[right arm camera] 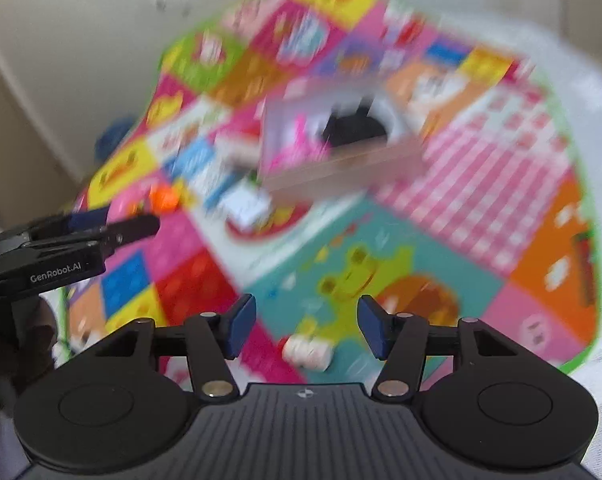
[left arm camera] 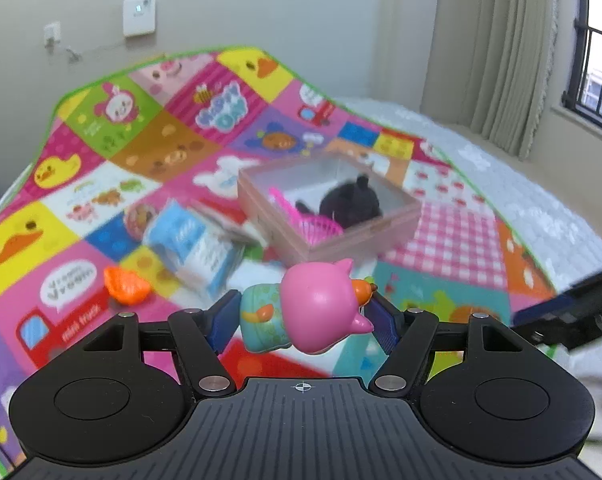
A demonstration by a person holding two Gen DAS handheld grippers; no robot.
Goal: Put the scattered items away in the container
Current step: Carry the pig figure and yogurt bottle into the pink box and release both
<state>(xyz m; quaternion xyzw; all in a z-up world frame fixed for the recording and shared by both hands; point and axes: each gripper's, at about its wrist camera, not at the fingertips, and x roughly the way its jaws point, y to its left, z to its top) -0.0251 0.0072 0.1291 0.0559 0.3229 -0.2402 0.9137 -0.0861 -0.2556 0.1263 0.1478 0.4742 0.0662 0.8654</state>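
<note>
Box [left arm camera: 361, 236] near mat [left arm camera: 149, 152] centre holds two items; left gripper [left arm camera: 303, 312] clamps pig [left arm camera: 321, 308]; right gripper [right arm camera: 307, 328] jaws apart, empty; carton [left arm camera: 193, 248], orange toy [left arm camera: 126, 286] remain.

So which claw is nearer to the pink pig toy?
Left. The left claw is shut on the pink pig toy; the right claw stands open off to its side, holding nothing.

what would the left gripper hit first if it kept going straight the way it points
Probably the pink box. The left gripper, shut on the pig toy, aims at the box's near wall; the view alone leaves depth uncertain.
</note>
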